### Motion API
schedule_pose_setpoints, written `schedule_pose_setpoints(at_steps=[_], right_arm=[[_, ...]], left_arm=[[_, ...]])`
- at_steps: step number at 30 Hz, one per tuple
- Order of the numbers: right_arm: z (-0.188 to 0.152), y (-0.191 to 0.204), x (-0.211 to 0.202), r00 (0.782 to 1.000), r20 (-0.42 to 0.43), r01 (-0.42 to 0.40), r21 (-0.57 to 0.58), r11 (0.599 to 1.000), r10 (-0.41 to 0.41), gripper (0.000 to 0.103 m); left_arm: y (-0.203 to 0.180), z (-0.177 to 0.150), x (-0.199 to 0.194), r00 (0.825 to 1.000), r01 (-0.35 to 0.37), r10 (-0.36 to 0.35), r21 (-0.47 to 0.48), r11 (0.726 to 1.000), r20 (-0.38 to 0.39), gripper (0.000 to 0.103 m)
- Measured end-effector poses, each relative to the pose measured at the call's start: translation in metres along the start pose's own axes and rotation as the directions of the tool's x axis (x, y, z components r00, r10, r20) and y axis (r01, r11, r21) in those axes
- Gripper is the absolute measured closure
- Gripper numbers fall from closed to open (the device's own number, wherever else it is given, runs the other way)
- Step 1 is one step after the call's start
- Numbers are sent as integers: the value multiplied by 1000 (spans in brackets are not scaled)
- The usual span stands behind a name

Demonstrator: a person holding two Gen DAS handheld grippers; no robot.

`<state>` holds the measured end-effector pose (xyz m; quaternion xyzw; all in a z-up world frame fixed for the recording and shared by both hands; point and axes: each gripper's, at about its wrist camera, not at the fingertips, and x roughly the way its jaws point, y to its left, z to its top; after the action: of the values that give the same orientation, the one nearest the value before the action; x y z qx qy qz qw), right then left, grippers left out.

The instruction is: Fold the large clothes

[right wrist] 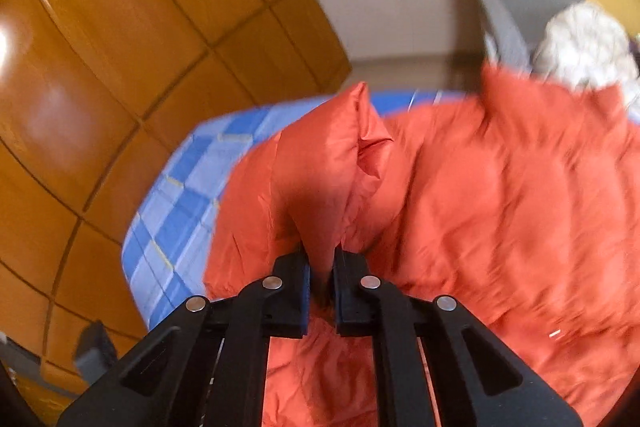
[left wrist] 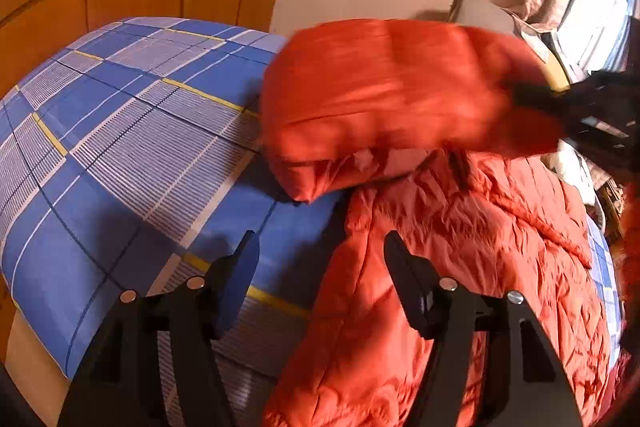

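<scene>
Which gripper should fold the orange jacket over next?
Probably the right gripper: it is shut on a fold of the orange jacket. The left gripper is open and empty.

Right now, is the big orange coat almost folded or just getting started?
Just getting started, I think. Done: the orange coat is laid on the checked bed. In hand: the right tool has pinched a piece of the coat and lifts it up, while the left tool is open and holds nothing. Left: no neat fold shows yet, so nearly all the folding.
</scene>
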<state>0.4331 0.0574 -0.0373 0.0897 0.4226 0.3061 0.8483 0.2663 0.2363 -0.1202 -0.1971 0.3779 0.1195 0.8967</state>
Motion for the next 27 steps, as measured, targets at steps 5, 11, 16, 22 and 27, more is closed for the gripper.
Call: schedule_pose_setpoints(at_steps=[5, 11, 16, 22, 27], right_arm=[[21, -30, -39, 996, 83, 36, 26, 999, -38, 95], [21, -72, -75, 987, 139, 73, 71, 995, -83, 95], [16, -111, -102, 977, 174, 105, 117, 988, -125, 95], [4, -160, -119, 965, 179, 156, 197, 968, -192, 97], [-11, -194, -124, 956, 160, 200, 254, 946, -245, 97]], left_arm=[[-11, 13, 14, 1000, -15, 15, -12, 1000, -6, 35], [-44, 31, 33, 1000, -29, 29, 21, 999, 4, 32], [-65, 43, 55, 998, -67, 67, 53, 996, 2, 32], [-76, 48, 78, 994, -99, 101, 72, 992, -27, 33], [-80, 50, 87, 995, -89, 93, 89, 992, -43, 40]])
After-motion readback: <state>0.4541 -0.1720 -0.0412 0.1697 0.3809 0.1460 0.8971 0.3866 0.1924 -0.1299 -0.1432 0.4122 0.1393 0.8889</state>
